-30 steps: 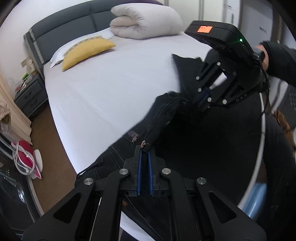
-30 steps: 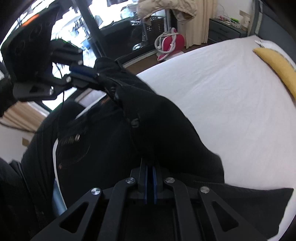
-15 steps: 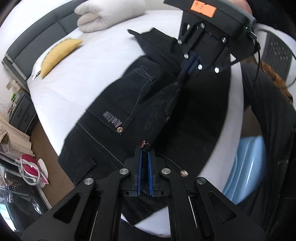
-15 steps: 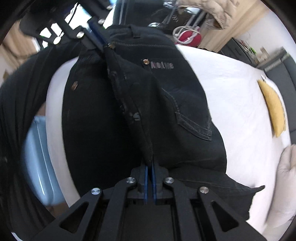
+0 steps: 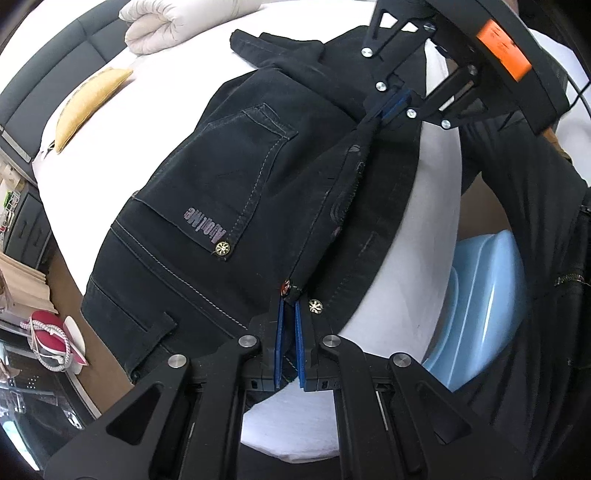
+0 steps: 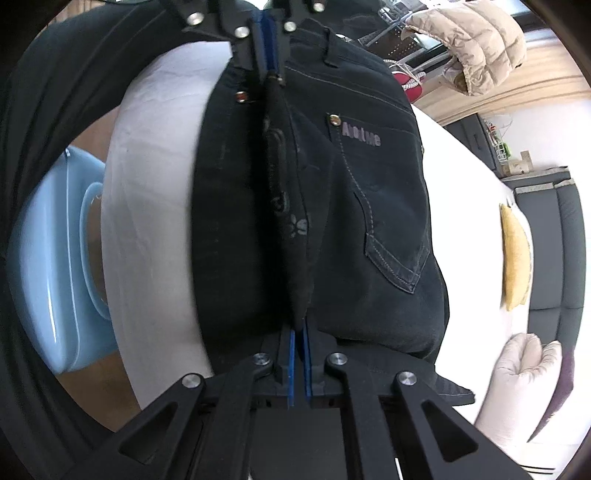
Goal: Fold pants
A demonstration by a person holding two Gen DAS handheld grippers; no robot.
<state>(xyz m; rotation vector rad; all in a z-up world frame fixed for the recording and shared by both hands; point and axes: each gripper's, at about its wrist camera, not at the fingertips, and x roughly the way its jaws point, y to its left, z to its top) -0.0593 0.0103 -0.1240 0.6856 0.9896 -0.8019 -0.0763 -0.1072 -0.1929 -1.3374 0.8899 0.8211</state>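
Black denim pants (image 5: 236, 192) lie on the white bed, back pocket with a grey logo facing up; they also show in the right wrist view (image 6: 369, 221). My left gripper (image 5: 288, 306) is shut on the waistband edge near a metal rivet. My right gripper (image 6: 298, 332) is shut on the other end of the same fabric ridge. The ridge is pulled taut between the two grippers above the bed. Each gripper shows in the other's view: the right gripper (image 5: 391, 107), the left gripper (image 6: 267, 40).
The white bed (image 5: 155, 92) carries a yellow pillow (image 5: 85, 107) and a rolled white duvet (image 5: 177, 22) by the dark headboard. A light blue tub (image 5: 476, 295) stands on the floor beside the bed edge. A red and white item (image 5: 48, 332) lies on the floor.
Both grippers have lifted and pulled apart with the fabric held, stretching the ridge taut. The pants have spread flatter on the bed, showing the back pocket.
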